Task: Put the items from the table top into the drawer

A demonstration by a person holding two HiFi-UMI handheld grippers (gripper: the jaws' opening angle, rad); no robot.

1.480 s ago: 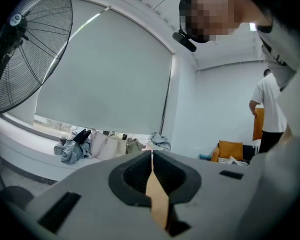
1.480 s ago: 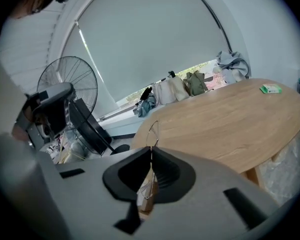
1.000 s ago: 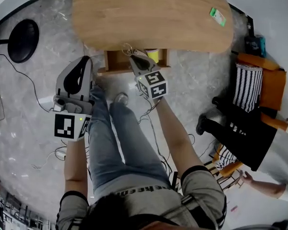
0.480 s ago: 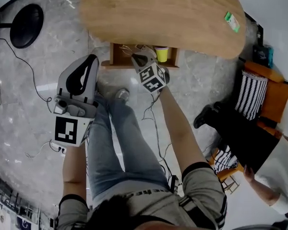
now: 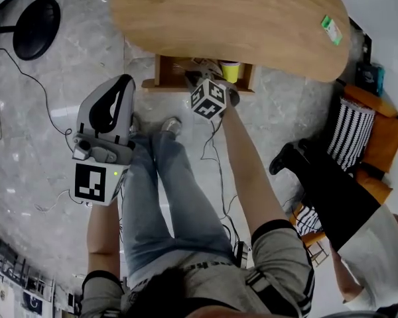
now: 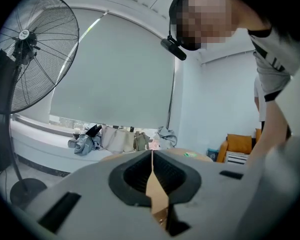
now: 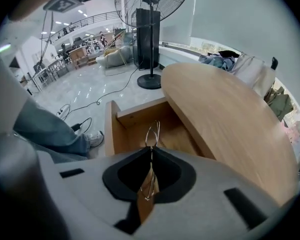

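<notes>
Right now my right tool is pinched shut on a thin wire loop. The loop's free end pokes out past the tips and hangs over the open drawer. I judge this to be the drop step: the loop is above the drawer but not yet down in it. The next move calls for lowering the tips inside the drawer's walls. Then I should part the jaws wide enough that the light wire falls free and does not snag on the pads. My left tool is closed on nothing, tips together, raised well away from the drawer on its left in the head view.

Counting:
- One drawer, pulled out from under the surface.
- One wire loop.
- One yellow cup, already inside the drawer at its right end.
- One small green item on the surface, far to the drawer's right, not yet fetched.
- Two tools.
</notes>
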